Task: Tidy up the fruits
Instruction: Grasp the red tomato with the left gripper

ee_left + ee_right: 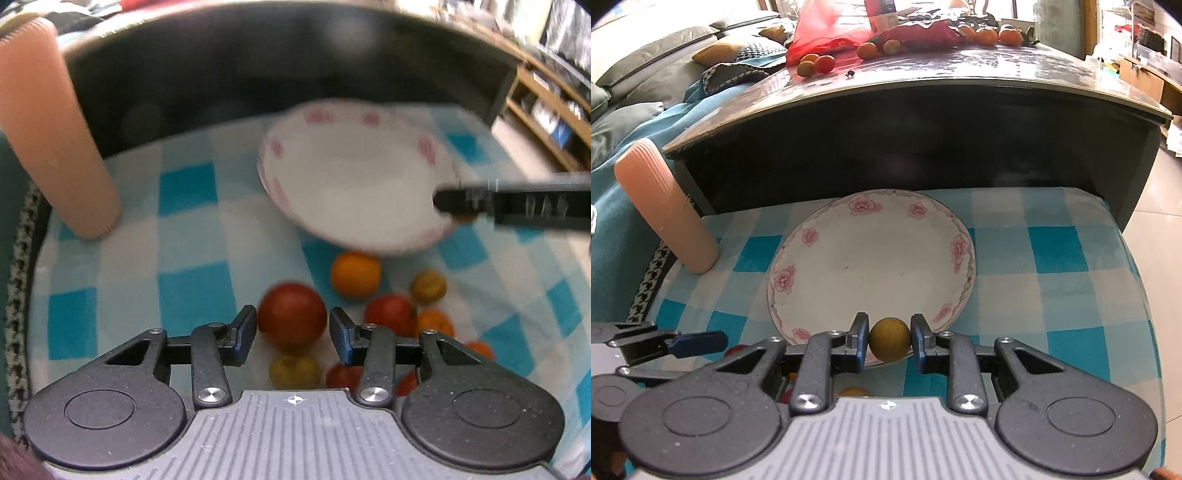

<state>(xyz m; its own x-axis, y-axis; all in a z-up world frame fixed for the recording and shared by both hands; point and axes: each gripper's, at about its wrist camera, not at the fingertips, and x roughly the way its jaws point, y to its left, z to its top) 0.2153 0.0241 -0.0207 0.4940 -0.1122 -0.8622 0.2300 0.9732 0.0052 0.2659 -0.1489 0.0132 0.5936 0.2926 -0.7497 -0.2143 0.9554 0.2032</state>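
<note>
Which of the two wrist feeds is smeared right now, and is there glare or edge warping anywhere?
Left wrist view: motion-blurred, the plate and the right gripper smeared, the red fruit soft. Right wrist view: sharp, the yellow-brown fruit crisp between the jaws; glare washes the dark tabletop behind. Both views: fisheye bends the table edge into an arc.

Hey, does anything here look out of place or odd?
Mostly no. The pink cylinder leans tilted against the dark table instead of standing upright. The plate sits flat and undamaged on the checked cloth.
</note>
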